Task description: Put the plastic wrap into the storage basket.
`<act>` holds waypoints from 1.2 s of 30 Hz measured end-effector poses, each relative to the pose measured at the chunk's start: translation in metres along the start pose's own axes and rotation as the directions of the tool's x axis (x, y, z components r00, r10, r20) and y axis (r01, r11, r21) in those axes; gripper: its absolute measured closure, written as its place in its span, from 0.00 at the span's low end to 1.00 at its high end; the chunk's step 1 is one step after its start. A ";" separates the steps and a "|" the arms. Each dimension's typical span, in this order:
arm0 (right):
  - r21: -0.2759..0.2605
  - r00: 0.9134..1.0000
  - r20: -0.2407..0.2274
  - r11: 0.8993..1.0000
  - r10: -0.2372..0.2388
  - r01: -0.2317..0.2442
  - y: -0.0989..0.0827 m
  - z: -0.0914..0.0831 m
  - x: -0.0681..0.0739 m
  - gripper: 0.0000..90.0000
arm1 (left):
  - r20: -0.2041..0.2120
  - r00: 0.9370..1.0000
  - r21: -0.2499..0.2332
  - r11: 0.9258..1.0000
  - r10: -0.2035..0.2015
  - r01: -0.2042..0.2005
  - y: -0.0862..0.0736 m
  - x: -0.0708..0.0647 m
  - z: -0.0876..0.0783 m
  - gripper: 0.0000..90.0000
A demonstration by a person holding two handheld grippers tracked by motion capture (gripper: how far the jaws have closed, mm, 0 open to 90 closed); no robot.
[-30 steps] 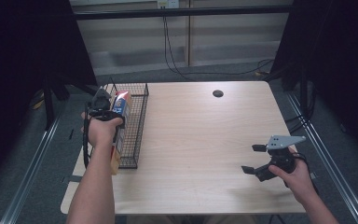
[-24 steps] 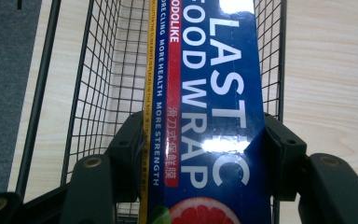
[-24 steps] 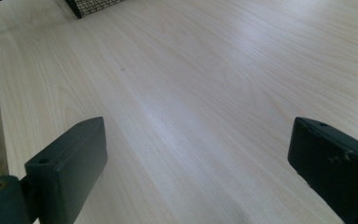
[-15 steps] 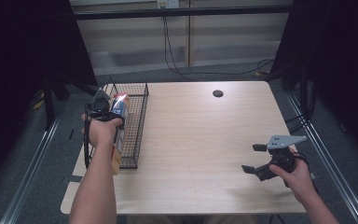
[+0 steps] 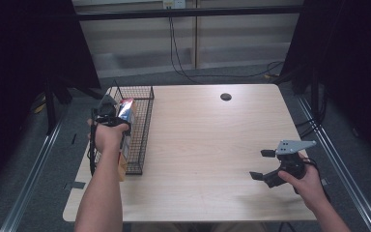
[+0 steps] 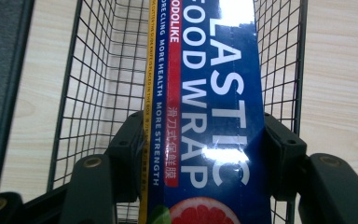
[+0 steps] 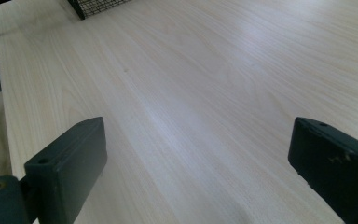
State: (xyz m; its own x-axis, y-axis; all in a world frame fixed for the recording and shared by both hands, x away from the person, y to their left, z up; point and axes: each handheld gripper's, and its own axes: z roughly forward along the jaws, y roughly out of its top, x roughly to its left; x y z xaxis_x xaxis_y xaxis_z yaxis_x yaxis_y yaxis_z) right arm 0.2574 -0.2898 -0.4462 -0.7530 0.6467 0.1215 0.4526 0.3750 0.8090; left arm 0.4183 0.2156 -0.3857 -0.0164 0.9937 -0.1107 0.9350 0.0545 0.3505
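Observation:
My left gripper (image 5: 110, 108) is shut on a long blue box of plastic wrap (image 5: 125, 113) and holds it over the far half of a black wire basket (image 5: 144, 130) at the table's left edge. In the left gripper view the box (image 6: 214, 93) runs lengthwise between the two jaws, which press on its sides, with the basket's mesh (image 6: 107, 70) below it. My right gripper (image 5: 258, 164) hovers low over the front right of the table. Its jaws stand wide open with only bare wood between them (image 7: 196, 163).
A tan object (image 5: 122, 164) sits at the basket's near end, partly hidden by the left forearm. A small black round cap (image 5: 226, 96) lies in the light wooden tabletop (image 5: 212, 140) near its far edge. A basket corner (image 7: 98, 5) shows far off in the right gripper view.
The left hand and the box have barely shifted above the basket. The right hand has stayed where it was.

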 end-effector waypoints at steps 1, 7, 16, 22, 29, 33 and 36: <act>0.000 1.000 -0.001 1.000 0.000 0.000 0.000 0.000 0.000 0.04 | -0.006 1.000 0.004 1.000 0.008 -0.008 0.000 0.000 0.000 0.47; 0.002 1.000 -0.002 1.000 0.000 0.000 0.000 0.001 0.000 0.05 | -0.010 1.000 0.011 1.000 0.009 -0.009 0.001 0.001 0.002 0.47; 0.006 1.000 -0.003 1.000 -0.003 0.003 0.000 0.002 0.000 0.05 | -0.016 1.000 0.013 1.000 0.025 -0.024 0.001 0.002 0.004 0.47; 0.008 1.000 -0.001 1.000 -0.001 0.001 0.000 0.001 0.000 0.04 | -0.011 1.000 0.017 1.000 0.015 -0.015 0.001 0.000 0.006 0.47; 0.010 1.000 -0.004 1.000 -0.002 0.002 0.000 0.002 0.000 0.04 | -0.016 0.999 0.023 0.999 0.028 -0.028 0.001 0.000 0.008 0.47; 0.011 1.000 -0.007 1.000 -0.004 0.004 0.000 0.002 0.000 0.05 | -0.015 1.000 0.026 0.999 0.021 -0.021 0.001 -0.002 0.009 0.47; 0.011 1.000 -0.007 1.000 -0.003 0.003 0.000 0.002 0.000 0.04 | -0.014 0.999 0.035 0.999 0.034 -0.034 0.001 -0.001 0.009 0.47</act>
State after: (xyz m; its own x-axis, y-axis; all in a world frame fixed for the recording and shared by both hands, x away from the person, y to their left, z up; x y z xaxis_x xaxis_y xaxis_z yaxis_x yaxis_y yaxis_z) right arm 0.2580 -0.2882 -0.4478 -0.7577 0.6410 0.1227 0.4552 0.3843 0.8032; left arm 0.4223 0.2140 -0.3937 0.0105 0.9963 -0.0854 0.9469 0.0175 0.3211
